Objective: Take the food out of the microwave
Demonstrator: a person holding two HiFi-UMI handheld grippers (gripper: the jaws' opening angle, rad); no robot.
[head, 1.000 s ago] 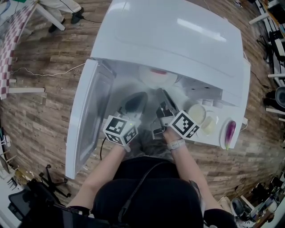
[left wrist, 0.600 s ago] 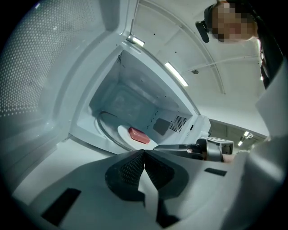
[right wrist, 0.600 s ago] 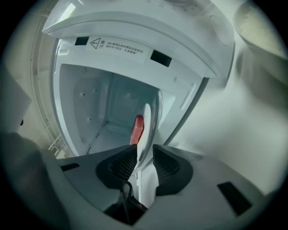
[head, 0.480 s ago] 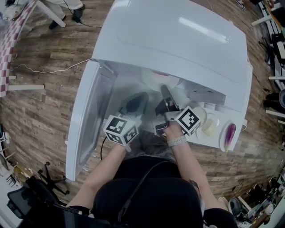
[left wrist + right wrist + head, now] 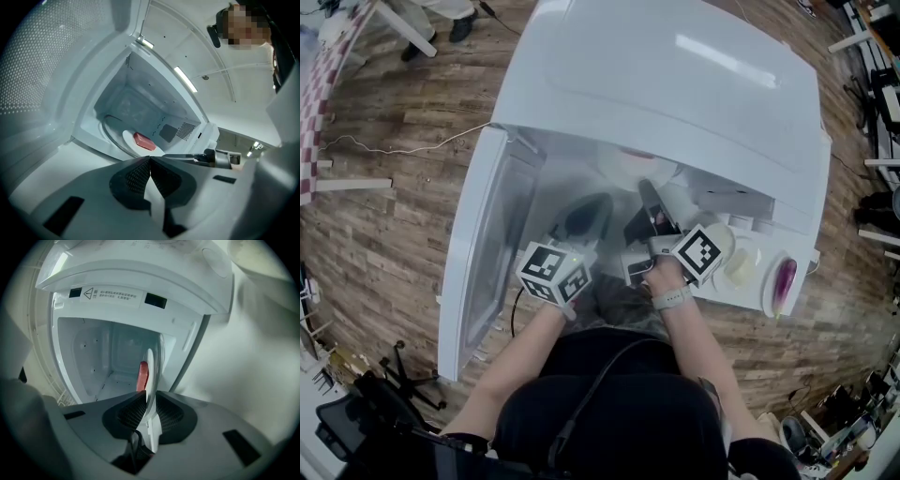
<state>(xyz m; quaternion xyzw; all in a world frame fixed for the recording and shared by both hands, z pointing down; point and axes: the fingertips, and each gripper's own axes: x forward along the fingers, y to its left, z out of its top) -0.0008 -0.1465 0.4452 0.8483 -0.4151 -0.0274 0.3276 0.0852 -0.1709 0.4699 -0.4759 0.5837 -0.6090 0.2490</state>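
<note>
A white microwave (image 5: 675, 84) stands with its door (image 5: 483, 253) swung open to the left. Inside lies a white plate (image 5: 623, 164) carrying a piece of red food (image 5: 635, 151). My right gripper (image 5: 649, 199) reaches into the cavity. In the right gripper view the plate (image 5: 150, 371) runs edge-on between the jaws, with the food (image 5: 142, 376) on its left side, and the right gripper (image 5: 150, 404) is shut on the rim. My left gripper (image 5: 581, 220) hovers at the opening, shut and empty. The left gripper view shows the plate (image 5: 130, 139) and food (image 5: 144, 141) beyond the left gripper (image 5: 150, 161).
Right of the microwave, on the same white surface, sit a round cream dish (image 5: 717, 239), a second small dish (image 5: 741, 265) and a plate with a purple eggplant (image 5: 785, 279). The open door bounds the left side. Wooden floor (image 5: 394, 187) surrounds everything.
My right gripper has pushed deeper into the microwave towards the plate over the last second, then held still. The left gripper has stayed where it was.
</note>
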